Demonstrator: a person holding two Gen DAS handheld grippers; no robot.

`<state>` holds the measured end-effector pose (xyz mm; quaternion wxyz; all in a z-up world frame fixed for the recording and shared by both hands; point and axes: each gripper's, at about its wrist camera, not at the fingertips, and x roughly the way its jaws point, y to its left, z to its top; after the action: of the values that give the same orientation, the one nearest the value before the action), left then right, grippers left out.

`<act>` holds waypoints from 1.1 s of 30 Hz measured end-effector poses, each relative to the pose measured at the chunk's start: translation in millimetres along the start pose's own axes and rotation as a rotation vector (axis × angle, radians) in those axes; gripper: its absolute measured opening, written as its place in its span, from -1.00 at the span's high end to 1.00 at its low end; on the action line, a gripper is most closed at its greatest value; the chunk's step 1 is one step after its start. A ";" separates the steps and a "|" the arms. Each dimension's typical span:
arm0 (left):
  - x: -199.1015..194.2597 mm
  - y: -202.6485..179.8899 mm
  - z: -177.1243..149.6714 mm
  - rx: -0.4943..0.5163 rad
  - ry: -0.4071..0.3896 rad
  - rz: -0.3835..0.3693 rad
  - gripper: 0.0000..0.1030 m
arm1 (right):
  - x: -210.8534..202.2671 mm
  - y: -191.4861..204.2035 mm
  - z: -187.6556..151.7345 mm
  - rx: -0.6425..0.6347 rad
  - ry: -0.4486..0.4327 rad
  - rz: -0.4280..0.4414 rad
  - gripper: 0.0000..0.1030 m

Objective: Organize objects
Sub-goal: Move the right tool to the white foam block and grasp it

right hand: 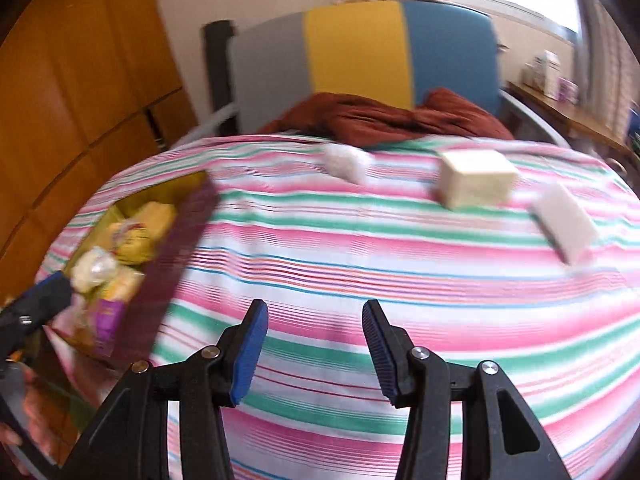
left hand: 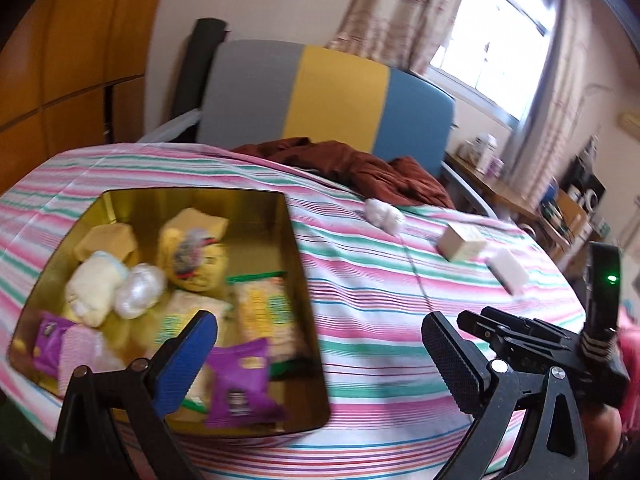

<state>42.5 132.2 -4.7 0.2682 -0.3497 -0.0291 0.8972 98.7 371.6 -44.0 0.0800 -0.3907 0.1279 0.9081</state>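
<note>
A gold tin box on the striped bed holds several snack packets, among them a purple one, and a small plush. My left gripper is open and empty above the box's right rim. My right gripper is open and empty over the striped sheet. Ahead of it lie a white wrapped packet, a cream box and a white block. These also show in the left wrist view: the packet, the cream box, the block. The tin sits at left.
A rust-brown cloth is bunched at the far edge of the bed, against a grey, yellow and blue headboard. A wooden wardrobe stands left. A desk with bottles stands right under the window.
</note>
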 end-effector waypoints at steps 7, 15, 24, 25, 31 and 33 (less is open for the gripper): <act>18.8 -52.3 -6.0 0.124 0.057 -0.047 -1.00 | 2.2 -79.9 -12.5 0.058 0.013 -0.177 0.04; 47.8 -91.3 -20.8 0.169 0.157 -0.092 -1.00 | 3.5 -170.4 15.7 0.066 -0.017 -0.381 -0.21; 77.3 -108.9 -25.7 0.180 0.228 -0.088 -1.00 | 36.8 -196.0 65.7 -0.083 -0.042 -0.534 -0.27; 79.4 -109.4 -24.4 0.178 0.232 -0.085 -1.00 | 44.4 -192.9 67.0 -0.117 -0.029 -0.545 -0.27; 86.6 -115.4 -17.7 0.187 0.229 -0.082 -1.00 | 82.2 -195.9 64.3 -0.239 0.052 -0.631 -0.30; 91.4 -117.9 -16.7 0.192 0.232 -0.077 -1.00 | 87.5 -200.4 65.2 -0.257 0.053 -0.653 -0.31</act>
<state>51.7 276.5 -44.9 0.3361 -0.4225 0.0746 0.8384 43.3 586.0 -98.7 0.3132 -0.4412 -0.1171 0.8328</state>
